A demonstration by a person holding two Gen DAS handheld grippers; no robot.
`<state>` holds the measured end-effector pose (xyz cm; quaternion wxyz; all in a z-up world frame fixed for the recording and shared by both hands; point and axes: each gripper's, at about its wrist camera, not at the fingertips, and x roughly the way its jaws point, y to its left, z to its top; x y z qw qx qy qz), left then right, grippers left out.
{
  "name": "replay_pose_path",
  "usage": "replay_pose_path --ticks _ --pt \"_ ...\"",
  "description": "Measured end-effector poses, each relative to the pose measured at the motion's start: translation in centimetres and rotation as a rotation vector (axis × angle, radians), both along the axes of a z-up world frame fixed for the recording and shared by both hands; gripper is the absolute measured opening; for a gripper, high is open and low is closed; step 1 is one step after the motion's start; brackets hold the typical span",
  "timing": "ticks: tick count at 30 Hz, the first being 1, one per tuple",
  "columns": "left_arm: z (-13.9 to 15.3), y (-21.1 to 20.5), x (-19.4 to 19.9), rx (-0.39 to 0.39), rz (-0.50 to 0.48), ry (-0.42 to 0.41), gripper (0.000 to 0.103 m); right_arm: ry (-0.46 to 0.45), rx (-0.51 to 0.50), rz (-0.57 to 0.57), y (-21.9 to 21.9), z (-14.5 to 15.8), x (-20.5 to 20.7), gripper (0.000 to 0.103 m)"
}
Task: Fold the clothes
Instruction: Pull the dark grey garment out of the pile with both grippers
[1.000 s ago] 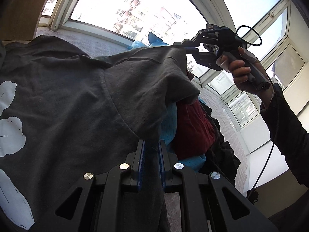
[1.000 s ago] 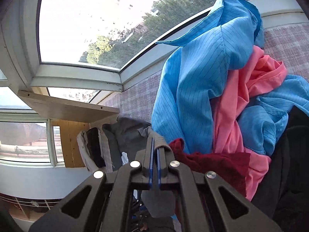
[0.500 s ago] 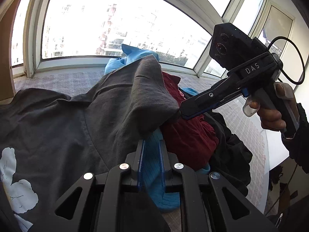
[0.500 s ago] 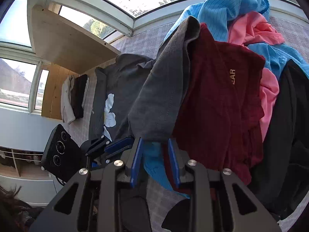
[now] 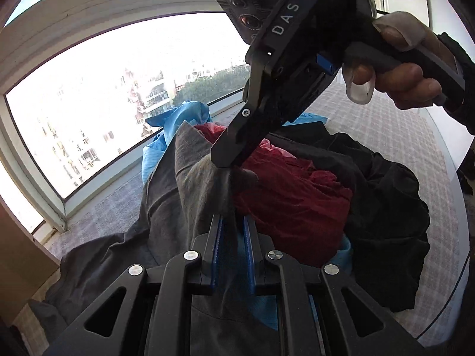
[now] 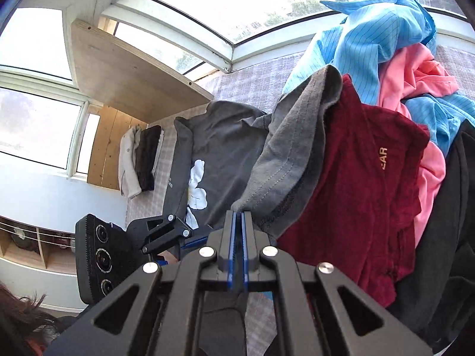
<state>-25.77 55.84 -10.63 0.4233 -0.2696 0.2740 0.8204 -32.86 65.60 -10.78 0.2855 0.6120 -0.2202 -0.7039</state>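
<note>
Curved window frames (image 5: 89, 26) and bright city blocks fill the far side of the left wrist view, above a pale checked worktop (image 5: 386, 124). On it a heap of clothes lies loose: a dark red garment (image 5: 297, 195) in the middle, a black garment (image 5: 386, 207) to its right, a blue striped garment (image 5: 178, 118) at the far edge. The grey T-shirt (image 5: 166, 195) runs from the near left up over the heap. The left gripper (image 5: 232, 225) has its fingers narrowly parted, with grey cloth lying between them; whether they press it I cannot tell. Just beyond, the right gripper (image 5: 221, 160), held by a hand (image 5: 403, 68), pinches a fold of the same grey cloth at its tip.

Wide windows (image 6: 38, 130) and a wooden shelf (image 6: 124, 77) back the right wrist view; folded clothes (image 6: 139, 160) sit stacked at the far left, and open cubbies (image 6: 35, 252) low on the left hold things too small to tell. The right gripper (image 6: 238, 216) has its fingers closed on the hem of the grey T-shirt (image 6: 285, 160), which drapes over the dark red garment (image 6: 356, 195); its white flower print (image 6: 197, 190) lies flat further left. A pink garment (image 6: 415, 89) and the blue striped garment (image 6: 371, 35) are piled at the far right. The left gripper (image 6: 190, 238) sits near left, its fingers hidden.
</note>
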Motion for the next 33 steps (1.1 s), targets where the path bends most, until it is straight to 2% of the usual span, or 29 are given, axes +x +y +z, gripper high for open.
replay_pose_path --ticks 2,3,6,9,11,12,13,15,16,19,21,24,26,28,30,33 --pt "0.2 1.2 0.5 -0.081 -0.028 0.127 0.016 -0.018 0.018 0.004 0.1 0.6 -0.2 0.004" --pt "0.2 1.7 0.5 -0.097 -0.041 0.144 0.016 -0.026 0.027 0.006 0.1 0.9 -0.3 0.004" --pt "-0.1 3.1 0.4 -0.113 -0.079 0.142 0.016 -0.053 0.054 0.012 0.3 1.7 -0.5 0.004" --pt "-2.5 4.1 1.1 -0.205 -0.146 0.149 0.016 -0.064 0.083 -0.014 1.9 2.2 -0.9 0.005" --pt "-3.9 4.4 1.4 -0.245 -0.164 0.155 0.014 -0.05 0.096 -0.079 3.8 2.5 -1.3 0.019" --pt "-4.0 4.5 1.3 -0.239 -0.16 0.143 0.012 -0.047 0.083 -0.099 4.6 2.6 -1.7 0.027" --pt "-4.0 4.5 1.1 -0.228 -0.154 0.128 0.004 -0.042 0.073 -0.12 5.3 2.7 -2.0 0.027" --pt "-3.2 4.0 0.3 -0.158 -0.129 0.077 0.002 -0.019 0.068 -0.161 6.0 2.9 -3.0 0.028" --pt "-2.5 3.5 -0.1 -0.097 -0.111 0.04 0.002 -0.008 0.079 -0.162 5.8 3.0 -3.6 0.029" --pt "-0.7 0.4 -1.5 0.172 0.011 -0.135 0.001 0.021 0.145 -0.141 4.4 2.9 -5.7 0.029" --pt "-0.9 -1.7 -2.3 0.321 0.09 -0.248 0.001 0.021 0.201 -0.114 3.0 2.4 -7.1 0.03" --pt "-1.6 -4.5 -3.2 0.518 0.197 -0.399 0.001 0.041 0.359 -0.068 1.1 1.5 -8.9 0.031" --pt "-2.2 -5.5 -3.1 0.584 0.234 -0.441 0.001 0.046 0.41 -0.048 0.3 0.9 -9.9 0.031" --pt "-2.7 -6.0 -3.1 0.616 0.255 -0.466 0.001 0.034 0.387 -0.03 -0.2 0.2 -10.5 0.031" --pt "-2.9 -6.1 -3.0 0.637 0.262 -0.482 0.001 0.027 0.388 -0.005 -0.7 -0.1 -10.7 0.031" --pt "-3.0 -6.1 -3.1 0.653 0.261 -0.493 0.001 0.036 0.442 0.039 -1.5 -0.1 -10.5 0.031"
